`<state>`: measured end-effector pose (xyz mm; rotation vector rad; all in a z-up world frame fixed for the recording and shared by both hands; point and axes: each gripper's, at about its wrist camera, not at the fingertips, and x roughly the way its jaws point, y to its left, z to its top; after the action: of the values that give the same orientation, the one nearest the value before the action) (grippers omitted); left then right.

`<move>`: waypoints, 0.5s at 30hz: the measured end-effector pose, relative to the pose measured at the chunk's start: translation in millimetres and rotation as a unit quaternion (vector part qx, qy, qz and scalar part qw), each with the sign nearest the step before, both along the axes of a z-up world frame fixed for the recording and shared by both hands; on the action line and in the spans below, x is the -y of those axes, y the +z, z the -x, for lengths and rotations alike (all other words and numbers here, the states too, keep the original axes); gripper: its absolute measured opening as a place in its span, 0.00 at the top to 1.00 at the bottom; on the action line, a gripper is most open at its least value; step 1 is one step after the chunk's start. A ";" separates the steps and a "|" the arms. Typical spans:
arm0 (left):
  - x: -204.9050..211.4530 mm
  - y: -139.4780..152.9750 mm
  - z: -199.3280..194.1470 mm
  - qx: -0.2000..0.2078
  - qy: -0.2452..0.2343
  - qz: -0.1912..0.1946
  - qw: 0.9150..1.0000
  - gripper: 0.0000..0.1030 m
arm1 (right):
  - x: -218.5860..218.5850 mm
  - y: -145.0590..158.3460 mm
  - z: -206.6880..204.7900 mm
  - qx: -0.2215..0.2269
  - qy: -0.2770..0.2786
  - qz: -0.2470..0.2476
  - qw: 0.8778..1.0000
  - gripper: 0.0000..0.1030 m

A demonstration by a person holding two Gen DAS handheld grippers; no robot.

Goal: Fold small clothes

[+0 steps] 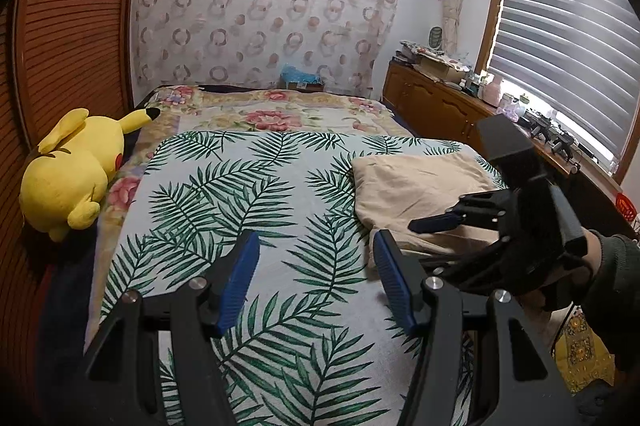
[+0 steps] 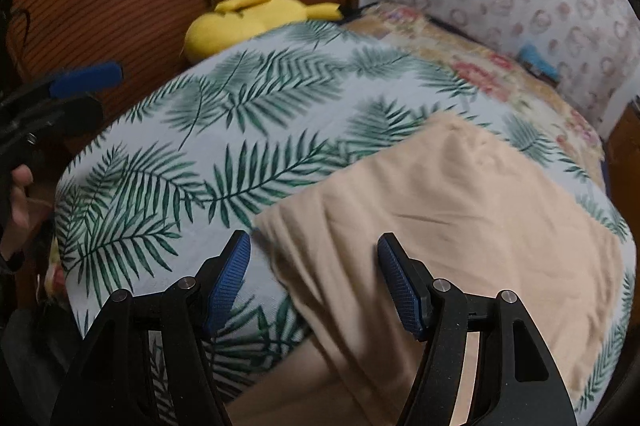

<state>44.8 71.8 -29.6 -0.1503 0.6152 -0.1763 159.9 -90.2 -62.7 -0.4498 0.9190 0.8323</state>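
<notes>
So the beige garment [image 1: 424, 193] is lying folded-ish on the palm-leaf sheet [image 1: 248, 209], sitting at about 3 o'clock in the left wrist view. The left gripper [image 1: 316, 278] is hovering over bare sheet with its jaws standing apart, nothing between them. The right gripper [image 2: 314, 278] is hanging over the garment's near left corner, jaws also parted, not pinching any cloth. A yellow plush toy [image 1: 68, 177] is lying at 9 o'clock by the wooden slatted door [image 1: 72, 25].
</notes>
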 end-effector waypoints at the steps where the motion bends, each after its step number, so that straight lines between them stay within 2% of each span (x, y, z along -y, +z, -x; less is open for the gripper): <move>1: 0.8 -0.7 -0.9 -0.001 -0.001 0.000 1.000 0.44 | -3.3 -4.1 -0.4 -0.002 0.005 0.006 1.000 0.34; 4: 0.6 -3.1 -1.1 -0.003 -0.001 0.001 1.000 0.43 | -8.0 -13.0 -1.3 -0.004 0.007 0.018 1.000 0.35; 7: 1.4 -4.5 -1.5 -0.005 -0.002 0.002 1.000 0.43 | -10.2 -17.8 -1.4 0.012 0.009 0.031 0.999 0.42; 8: 1.8 -4.6 -1.4 -0.006 -0.003 0.003 1.000 0.43 | -11.3 -18.6 -0.3 0.019 0.010 0.035 0.999 0.47; 10: 2.4 -5.1 -1.2 -0.006 -0.004 0.003 1.000 0.43 | -10.5 -17.6 0.0 0.026 0.011 0.034 0.999 0.63; 12: 2.9 -4.9 -1.2 -0.006 -0.005 0.003 1.000 0.43 | -8.6 -15.7 0.0 0.039 0.010 0.037 0.998 0.92; 15: 3.8 -5.3 -1.7 -0.007 -0.008 0.004 1.000 0.43 | 0.8 -6.5 -4.7 0.033 0.000 0.022 0.999 0.94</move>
<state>46.4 68.0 -34.9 -0.1551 0.6299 -0.1924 164.6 -91.0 -69.2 -0.5129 0.8776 0.7947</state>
